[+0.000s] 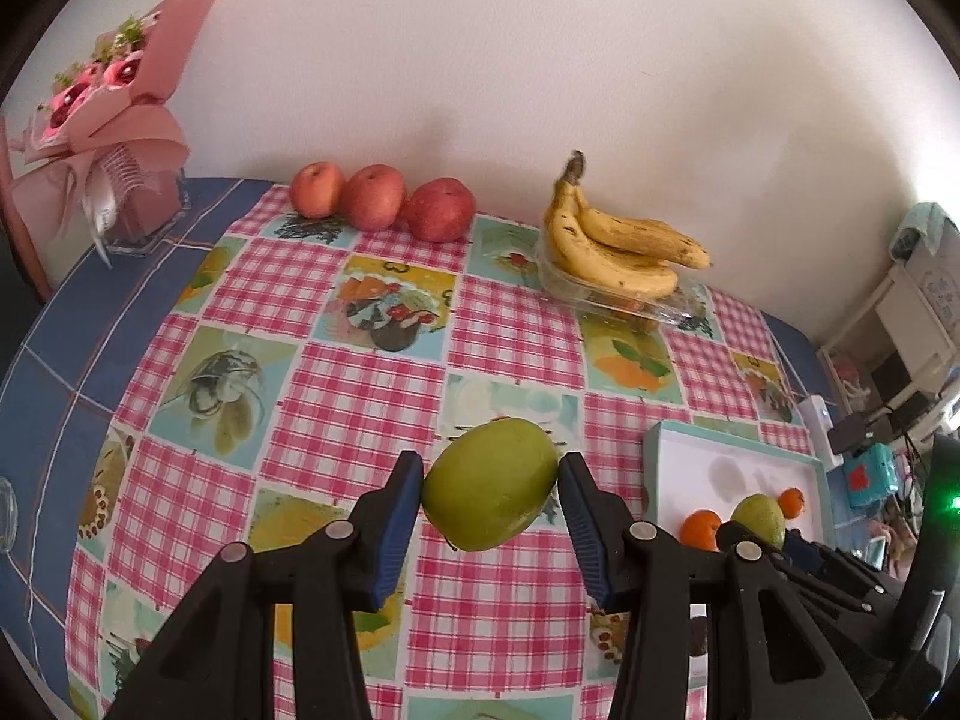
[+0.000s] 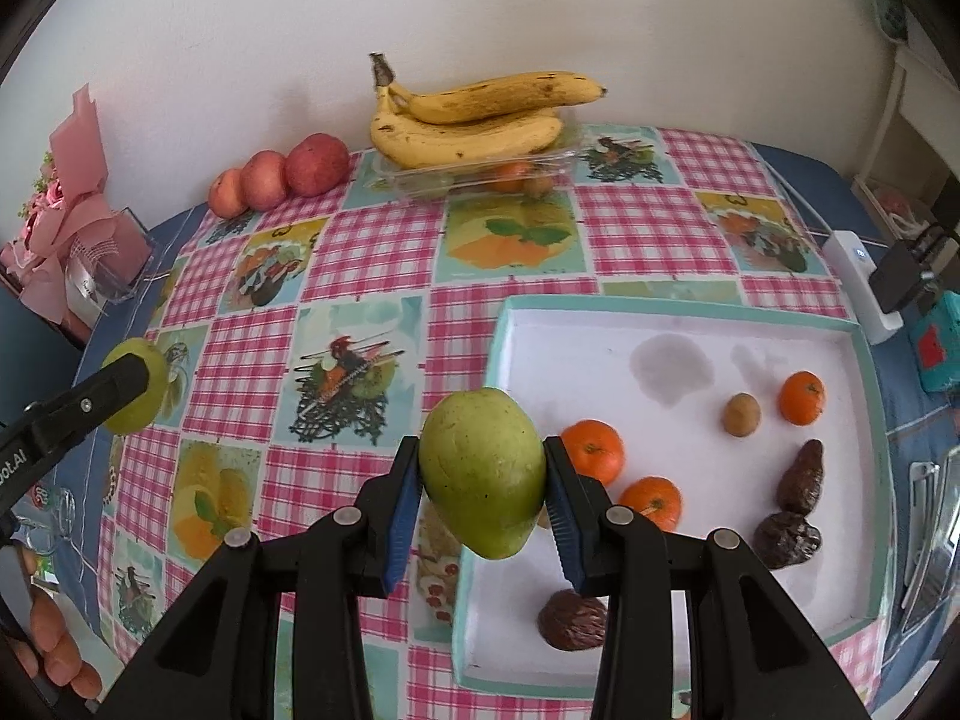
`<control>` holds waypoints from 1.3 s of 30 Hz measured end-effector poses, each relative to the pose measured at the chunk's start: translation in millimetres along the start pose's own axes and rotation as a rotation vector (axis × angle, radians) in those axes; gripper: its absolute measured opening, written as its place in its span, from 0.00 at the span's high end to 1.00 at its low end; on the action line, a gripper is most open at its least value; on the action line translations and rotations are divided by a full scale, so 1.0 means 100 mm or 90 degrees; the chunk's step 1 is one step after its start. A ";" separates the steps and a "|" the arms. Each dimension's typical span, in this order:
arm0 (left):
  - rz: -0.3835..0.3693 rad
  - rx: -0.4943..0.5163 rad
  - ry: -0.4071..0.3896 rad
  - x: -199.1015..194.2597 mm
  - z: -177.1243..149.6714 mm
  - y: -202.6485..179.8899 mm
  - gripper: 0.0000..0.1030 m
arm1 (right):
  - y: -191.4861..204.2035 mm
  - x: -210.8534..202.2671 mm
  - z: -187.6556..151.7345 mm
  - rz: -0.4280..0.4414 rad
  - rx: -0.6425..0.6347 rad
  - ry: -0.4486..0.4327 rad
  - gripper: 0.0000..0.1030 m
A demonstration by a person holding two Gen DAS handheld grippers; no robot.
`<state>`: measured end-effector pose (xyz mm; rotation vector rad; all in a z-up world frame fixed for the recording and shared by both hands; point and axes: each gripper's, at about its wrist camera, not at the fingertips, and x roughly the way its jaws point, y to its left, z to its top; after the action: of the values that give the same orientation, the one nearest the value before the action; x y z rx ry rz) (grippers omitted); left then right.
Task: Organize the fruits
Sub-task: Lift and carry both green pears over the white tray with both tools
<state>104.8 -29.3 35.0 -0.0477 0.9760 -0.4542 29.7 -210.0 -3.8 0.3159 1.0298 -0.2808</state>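
My left gripper [image 1: 491,489] is shut on a green pear [image 1: 489,483] and holds it above the checked tablecloth. It also shows at the left of the right wrist view, with its pear [image 2: 141,387]. My right gripper [image 2: 483,495] is shut on a second green pear [image 2: 483,486], held over the left edge of the white tray [image 2: 660,312]. The tray holds three oranges [image 2: 593,450], a small brown fruit [image 2: 741,414] and three dark wrinkled fruits [image 2: 786,540]. Three red apples [image 1: 375,198] sit by the wall. Bananas [image 1: 618,240] lie on a clear plastic box [image 1: 606,294].
A pink bouquet [image 1: 102,114] in a clear holder stands at the far left corner. A white power strip [image 2: 852,276] and a teal box [image 2: 939,348] lie right of the tray. A glass [image 2: 57,516] stands at the left table edge.
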 end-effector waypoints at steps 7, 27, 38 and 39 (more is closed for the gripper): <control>-0.032 0.045 0.024 0.09 -0.08 -0.35 0.52 | -0.29 -0.08 -0.03 -0.022 0.028 -0.005 0.60; -0.101 0.157 0.112 0.50 -0.49 -1.43 0.52 | -1.61 -0.36 -0.18 -0.108 0.185 -0.028 0.60; -0.100 0.175 0.172 0.87 -0.71 -1.63 0.52 | -2.00 -0.30 -0.28 -0.111 0.240 -0.012 0.60; -0.098 0.177 0.179 0.90 -0.73 -1.65 0.52 | -2.02 -0.28 -0.30 -0.112 0.244 -0.008 0.60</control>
<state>31.1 -202.0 -38.2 0.1986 1.1803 -0.7489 -82.7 -382.2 -19.1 0.5689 0.9900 -0.6406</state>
